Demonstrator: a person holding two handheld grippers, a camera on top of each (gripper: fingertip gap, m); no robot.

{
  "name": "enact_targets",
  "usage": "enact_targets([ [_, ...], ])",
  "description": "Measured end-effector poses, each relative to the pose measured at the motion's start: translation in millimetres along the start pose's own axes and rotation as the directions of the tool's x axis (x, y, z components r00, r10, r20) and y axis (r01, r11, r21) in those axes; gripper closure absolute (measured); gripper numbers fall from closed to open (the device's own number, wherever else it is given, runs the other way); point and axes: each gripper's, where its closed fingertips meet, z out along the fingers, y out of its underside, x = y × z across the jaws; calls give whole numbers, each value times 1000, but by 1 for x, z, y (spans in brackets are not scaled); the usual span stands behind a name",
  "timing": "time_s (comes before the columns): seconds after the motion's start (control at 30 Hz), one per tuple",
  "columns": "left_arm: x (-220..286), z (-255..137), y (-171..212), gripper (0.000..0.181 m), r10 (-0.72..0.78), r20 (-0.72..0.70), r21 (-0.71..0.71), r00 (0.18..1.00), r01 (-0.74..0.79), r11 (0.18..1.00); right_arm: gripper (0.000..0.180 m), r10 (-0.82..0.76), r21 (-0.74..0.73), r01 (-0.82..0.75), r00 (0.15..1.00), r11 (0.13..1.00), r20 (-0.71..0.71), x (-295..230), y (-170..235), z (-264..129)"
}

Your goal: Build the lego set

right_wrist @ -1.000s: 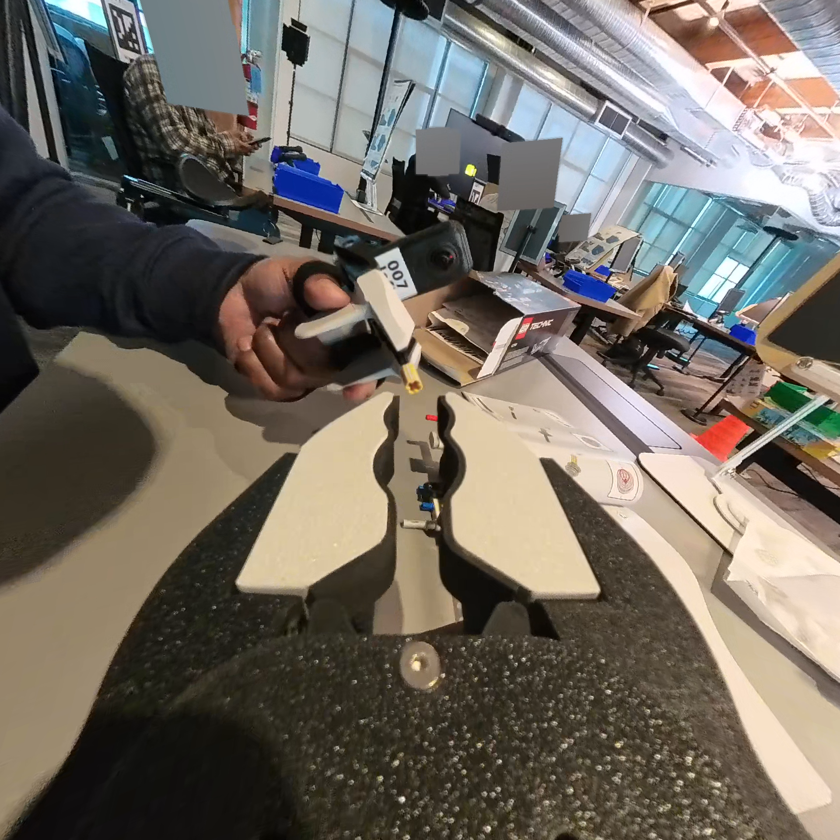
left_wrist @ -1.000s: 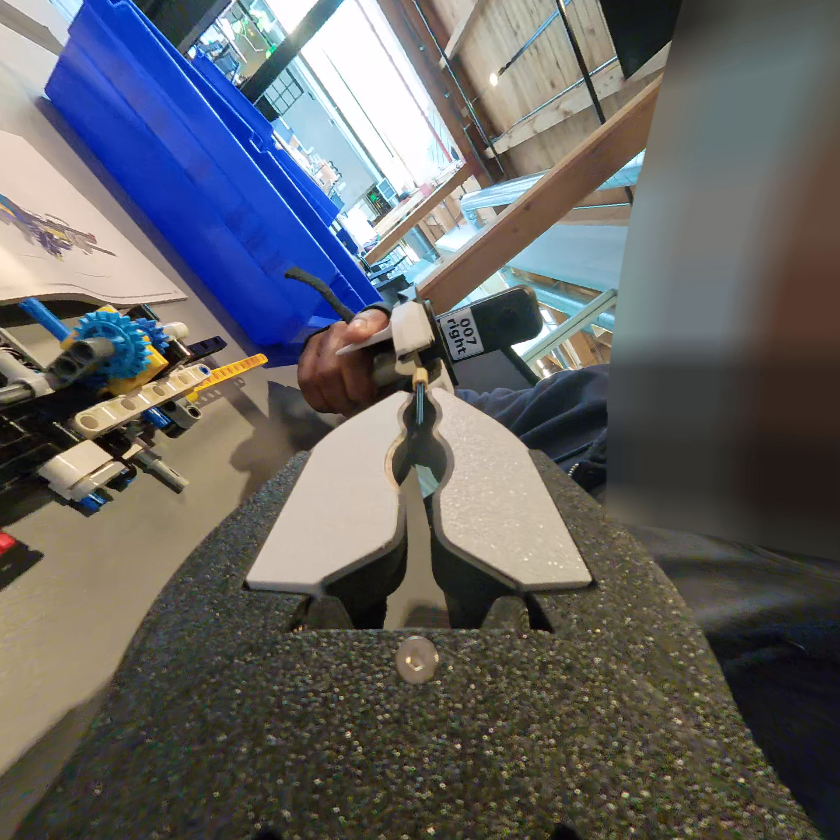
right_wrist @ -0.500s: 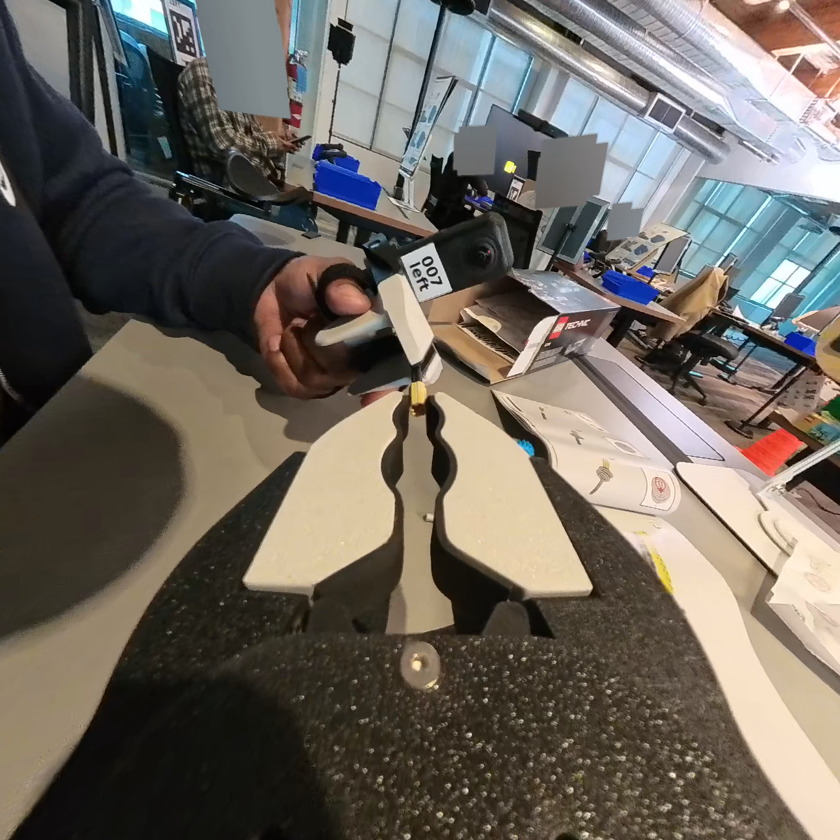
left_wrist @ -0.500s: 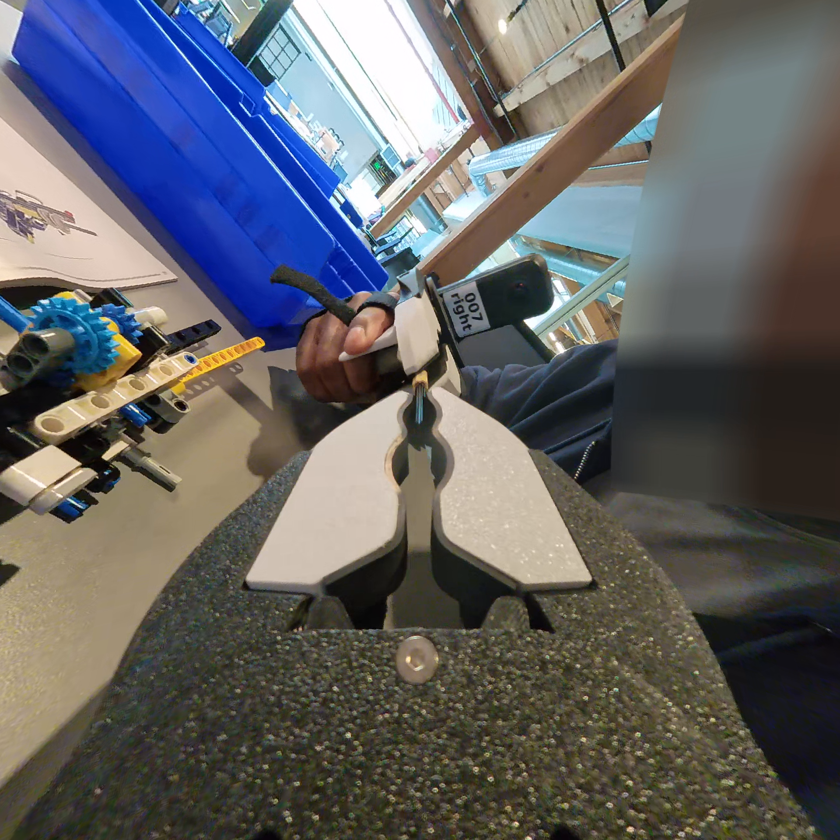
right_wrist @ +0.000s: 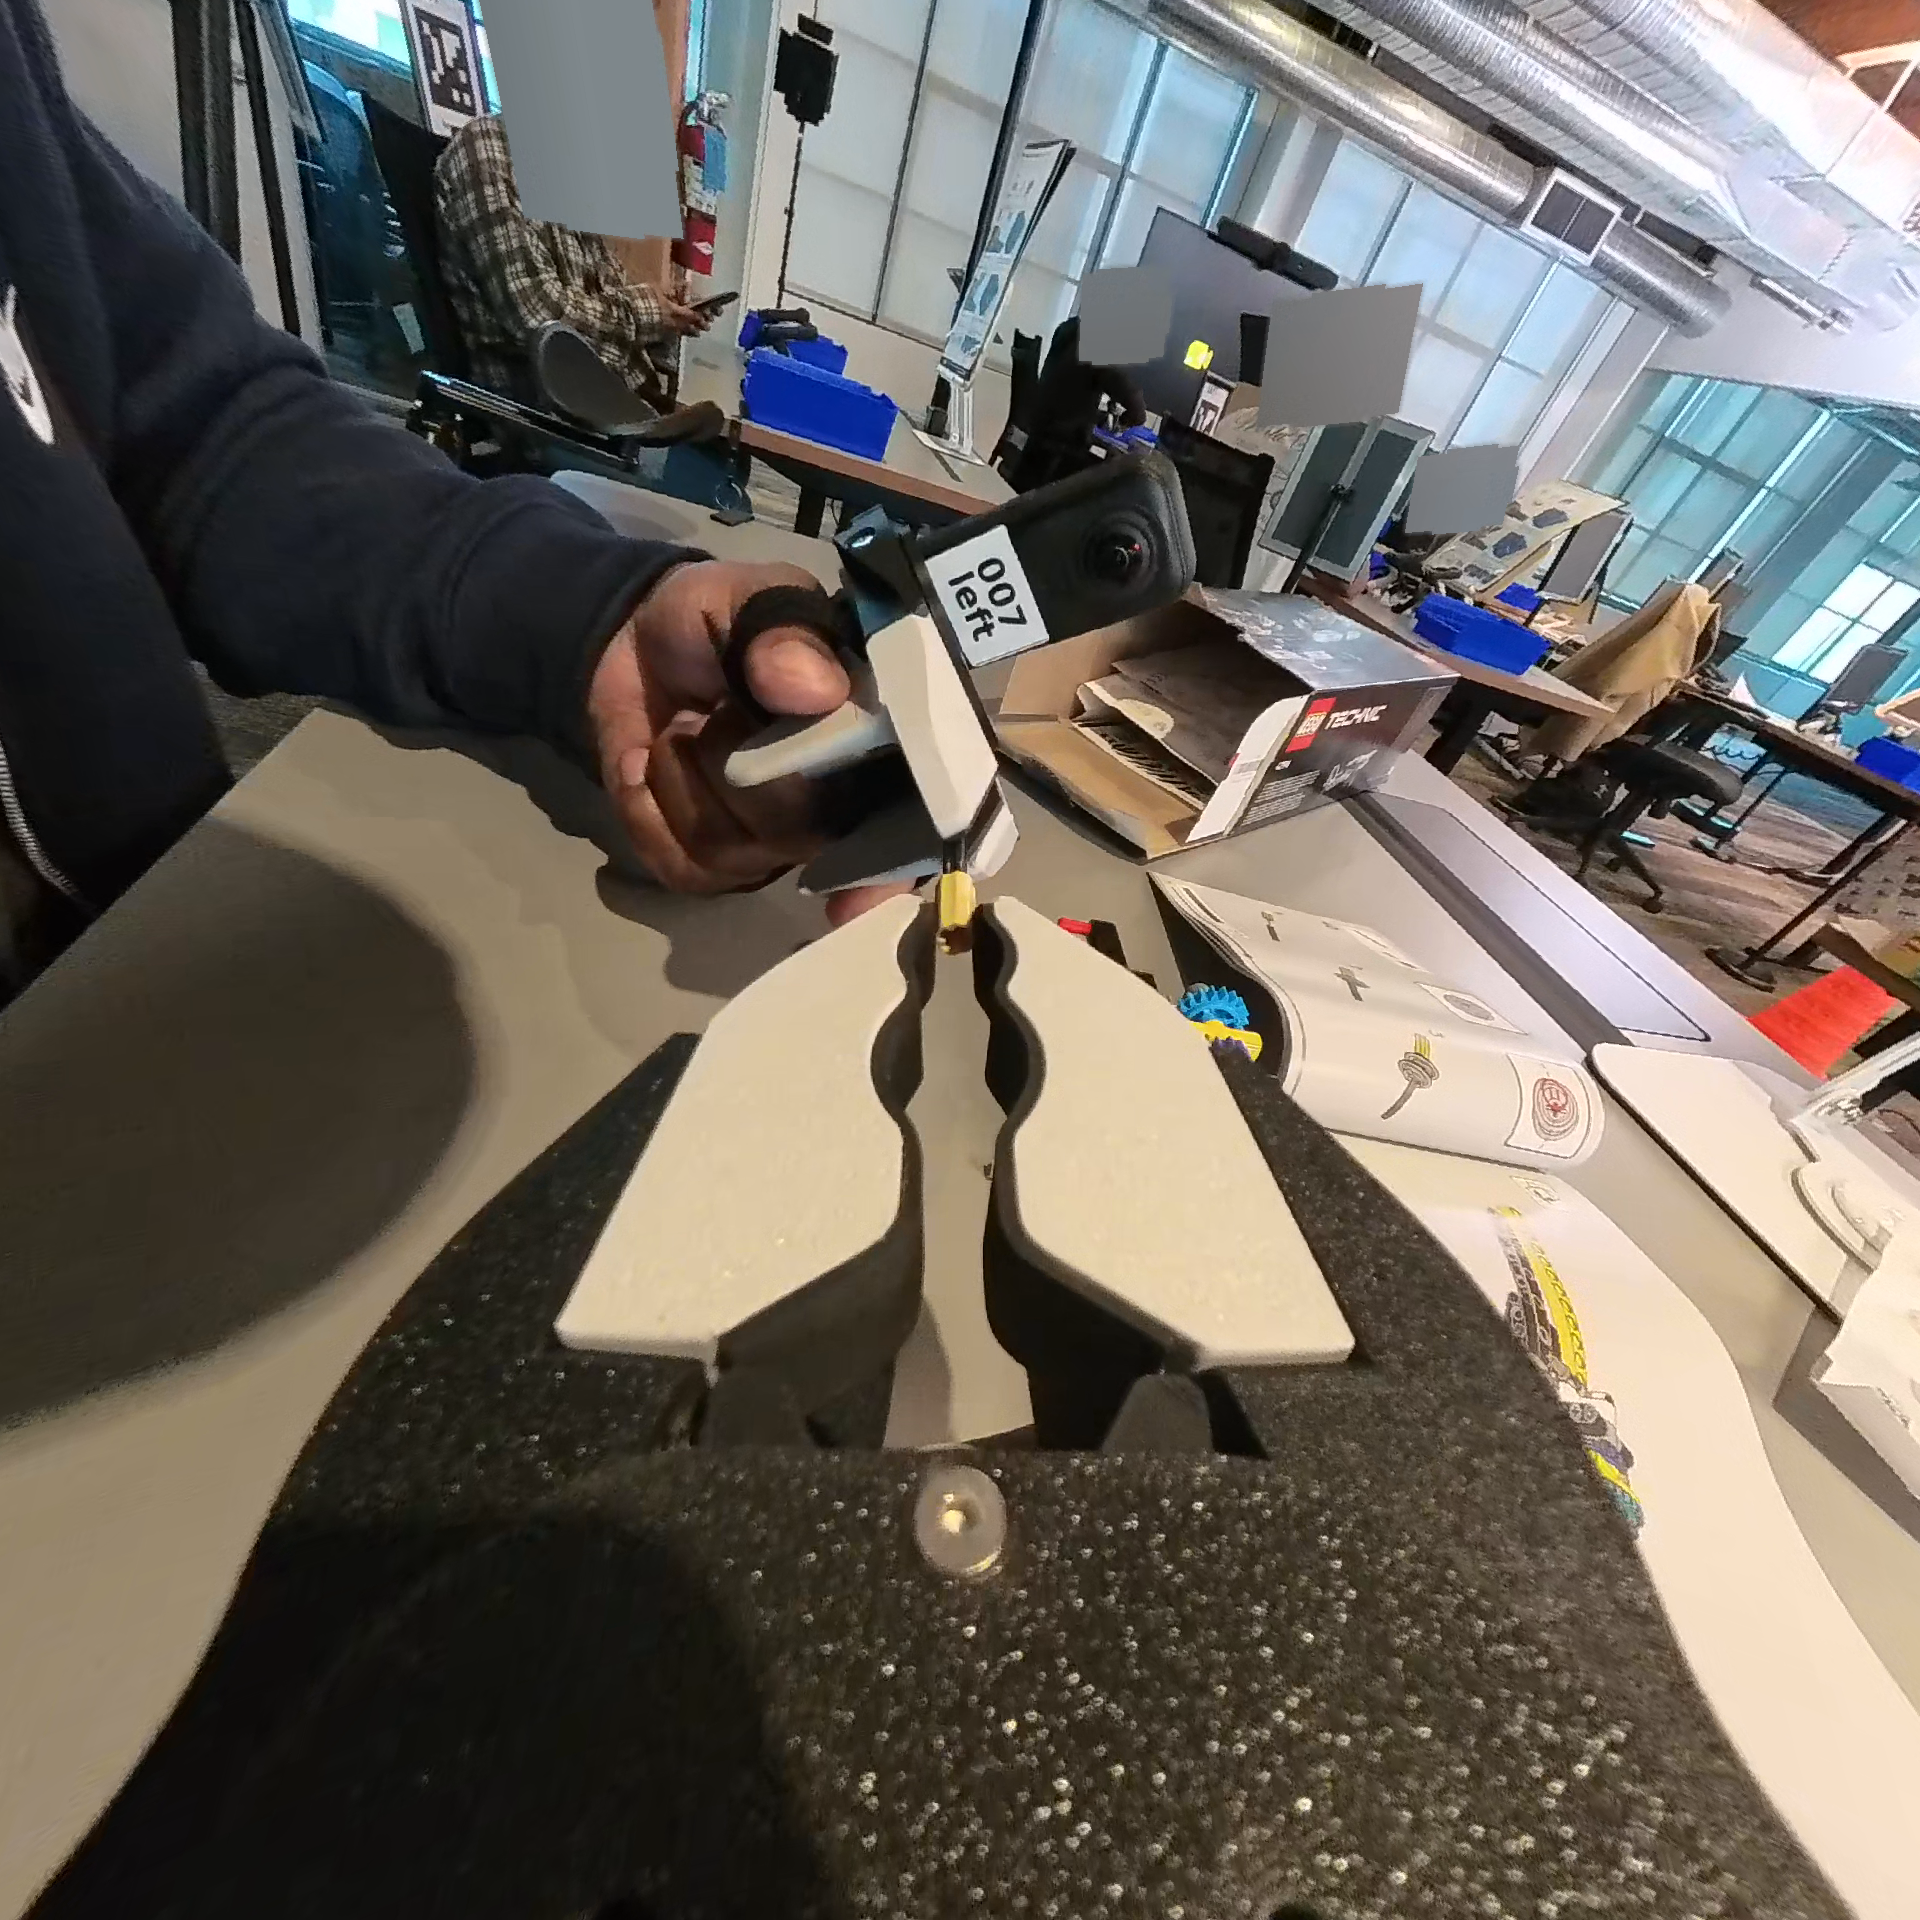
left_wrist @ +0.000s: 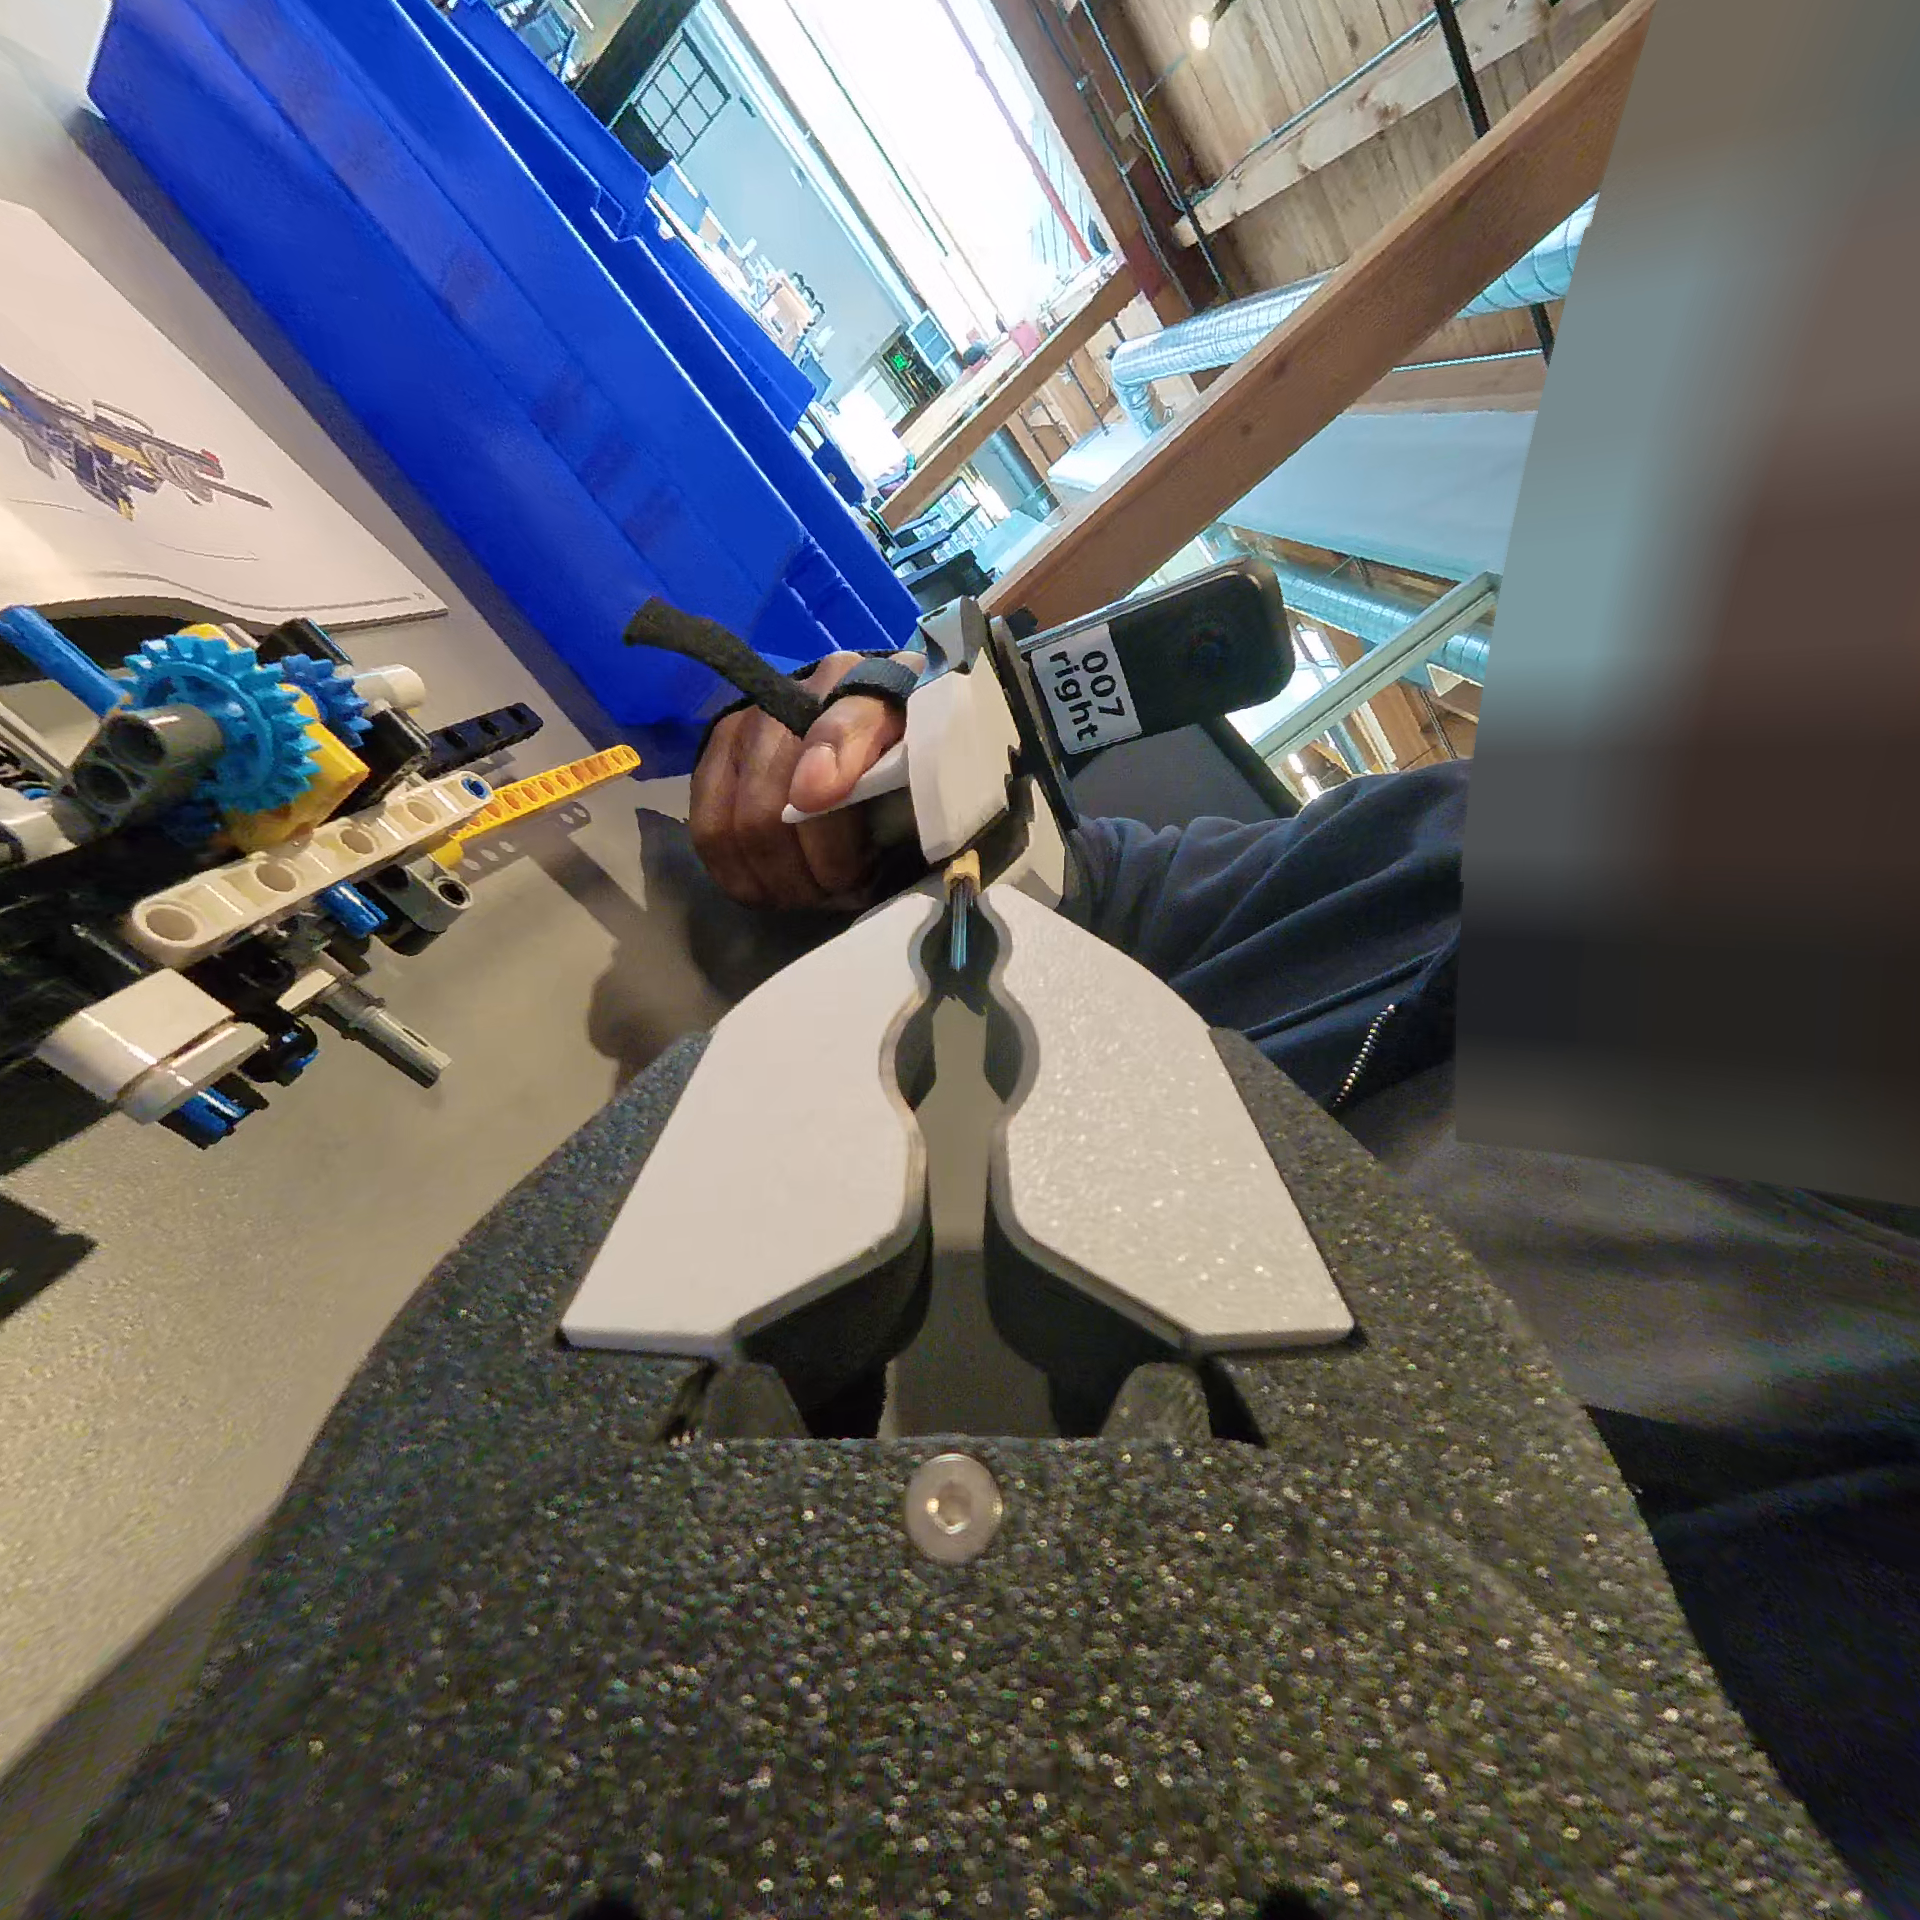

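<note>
My left gripper [left_wrist: 956,940] is shut on a thin dark axle [left_wrist: 958,928] that carries a tan bush [left_wrist: 966,869] at its far end. My right gripper [right_wrist: 951,923] faces it tip to tip, with its jaws drawn in on the tan bush [right_wrist: 954,900]. In the left wrist view the right gripper [left_wrist: 974,844] shows beyond my fingertips, held by a hand. In the right wrist view the left gripper [right_wrist: 971,847] shows the same way. The part-built Lego model [left_wrist: 218,831], with blue gears and white and yellow beams, lies on the grey table [left_wrist: 260,1195] to the left.
Blue bins [left_wrist: 468,312] stand behind the model, beside an open instruction sheet [left_wrist: 156,468]. The right wrist view shows an instruction booklet [right_wrist: 1403,1039], an opened Lego box [right_wrist: 1299,727] and a blue gear [right_wrist: 1210,1006]. The person's dark sleeves cross both views. Both grippers' tips are close together, under 4 cm apart.
The two grippers have come together tip to tip. The right gripper's jaws have narrowed from open to closed around the tan bush. The left gripper keeps hold of the axle.
</note>
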Motion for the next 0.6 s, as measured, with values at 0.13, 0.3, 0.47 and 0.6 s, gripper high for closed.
enact_targets([
  [0.13, -1, 0, 0, 177, -3, 1, 2, 1000, 3, 1000, 173, 0, -4, 0, 1000, 1000, -2, 0, 0, 0],
  [0.3, -2, 1, 0, 177, -6, 4, 1, 1000, 6, 1000, 173, 3, -7, -3, 1000, 1000, 0, 0, 2, 0],
  [0.47, -3, 1, 1, 177, -8, 10, 2, 1000, 8, 1000, 173, 9, -10, -9, 1000, 1000, 1, 0, 3, 1],
  [0.6, -4, 1, 1, 177, -5, 21, -2, 1000, 5, 1000, 173, 15, -13, -15, 1000, 1000, 2, 0, 4, 2],
])
